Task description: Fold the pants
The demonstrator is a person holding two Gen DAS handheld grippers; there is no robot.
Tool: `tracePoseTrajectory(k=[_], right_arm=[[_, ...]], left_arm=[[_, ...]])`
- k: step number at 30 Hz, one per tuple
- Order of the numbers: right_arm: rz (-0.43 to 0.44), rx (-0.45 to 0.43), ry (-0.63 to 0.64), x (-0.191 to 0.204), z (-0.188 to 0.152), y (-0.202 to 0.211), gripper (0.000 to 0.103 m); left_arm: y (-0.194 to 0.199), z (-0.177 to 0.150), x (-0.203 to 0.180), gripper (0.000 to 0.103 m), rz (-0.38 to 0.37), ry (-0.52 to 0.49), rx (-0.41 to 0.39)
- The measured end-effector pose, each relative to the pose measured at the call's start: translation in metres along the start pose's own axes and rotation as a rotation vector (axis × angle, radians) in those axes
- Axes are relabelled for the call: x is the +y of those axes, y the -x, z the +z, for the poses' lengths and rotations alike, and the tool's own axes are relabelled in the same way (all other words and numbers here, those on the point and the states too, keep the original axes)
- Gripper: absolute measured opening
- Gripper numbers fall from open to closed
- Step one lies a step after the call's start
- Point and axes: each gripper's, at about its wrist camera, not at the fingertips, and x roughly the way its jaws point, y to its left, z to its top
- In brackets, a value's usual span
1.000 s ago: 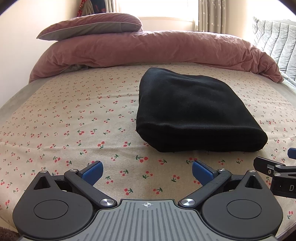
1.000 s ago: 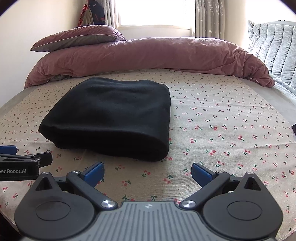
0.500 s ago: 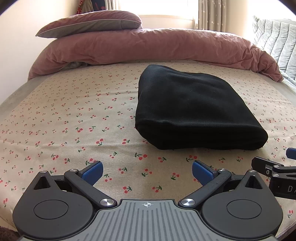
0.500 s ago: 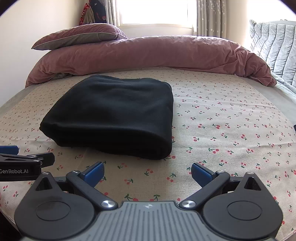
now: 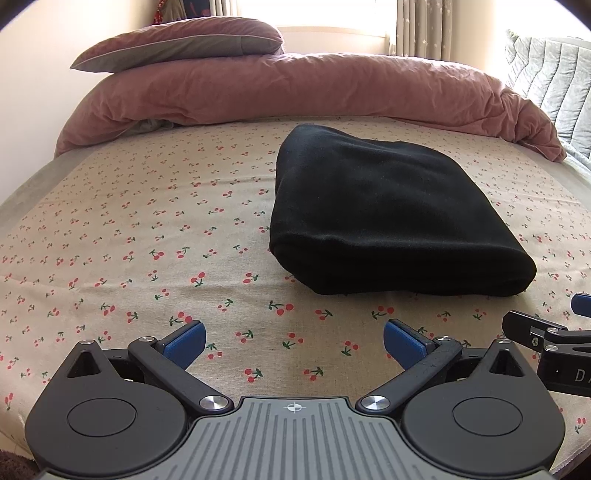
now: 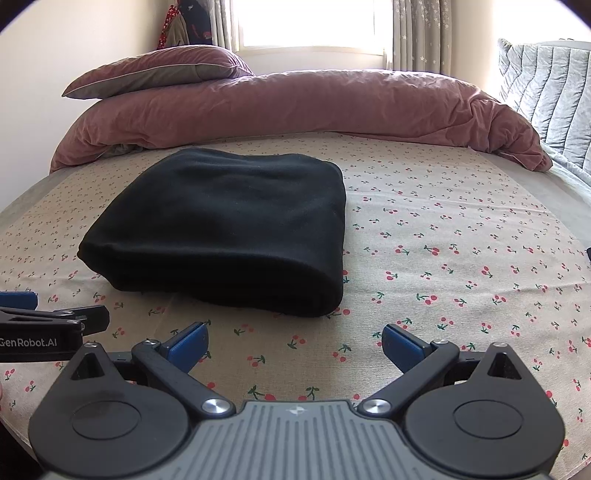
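The black pants (image 5: 384, 214) lie folded into a thick rectangular bundle on the cherry-print sheet (image 5: 147, 240); they also show in the right wrist view (image 6: 229, 229). My left gripper (image 5: 293, 339) is open and empty, a short way in front of the bundle's near left corner. My right gripper (image 6: 293, 341) is open and empty, in front of the bundle's near right corner. Neither gripper touches the pants. Each gripper shows at the edge of the other's view: the right one (image 5: 554, 336), the left one (image 6: 48, 325).
A rumpled pink duvet (image 5: 295, 92) lies across the far side of the bed with a pink and grey pillow (image 5: 184, 46) on top. A grey quilted cushion (image 6: 546, 92) stands at the right. A window with curtains (image 6: 314, 22) is behind.
Both grippers have drawn back slightly and tilted up, so the pants sit a little farther off and lower in view. The pants have not moved. Both grippers stay open.
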Motion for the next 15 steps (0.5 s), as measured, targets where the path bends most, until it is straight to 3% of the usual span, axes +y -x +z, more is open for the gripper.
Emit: tracePoseTrajectory(k=[15], right_arm=[[0.000, 0.003, 0.004, 0.0008, -0.0005, -0.0012, 0.100]], left_arm=[[-0.0028, -0.0025, 0.0010, 0.103, 0.000, 0.000, 0.008]])
